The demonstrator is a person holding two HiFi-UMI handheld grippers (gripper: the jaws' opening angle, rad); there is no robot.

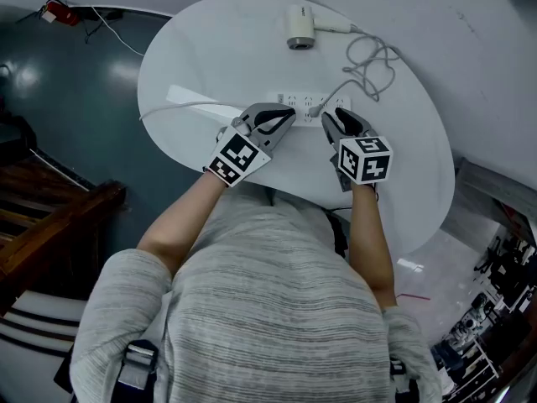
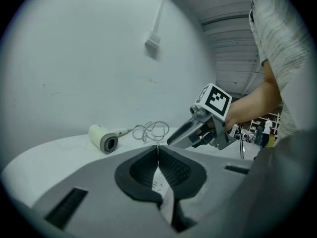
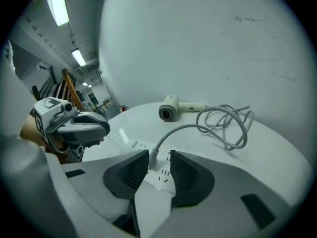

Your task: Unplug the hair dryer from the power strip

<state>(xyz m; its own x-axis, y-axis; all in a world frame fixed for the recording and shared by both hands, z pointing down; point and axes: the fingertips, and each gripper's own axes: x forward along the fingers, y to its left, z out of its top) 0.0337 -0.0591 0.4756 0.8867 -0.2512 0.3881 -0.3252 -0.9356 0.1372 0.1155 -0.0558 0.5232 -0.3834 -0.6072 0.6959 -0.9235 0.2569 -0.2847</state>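
Note:
The cream hair dryer lies at the far side of the round white table, its grey cord looped beside it. The cord runs to a plug standing in the white power strip. My right gripper is open, and the plug stands between its pads without being pressed. My left gripper is shut with nothing in it, just above the strip's left part. In the head view the left gripper and the right gripper sit side by side at the strip.
The strip's own white cable runs left across the table and over its edge. Dark wooden stairs stand at the left below the table. A red object lies on the floor at the far left. The wall stands behind the dryer.

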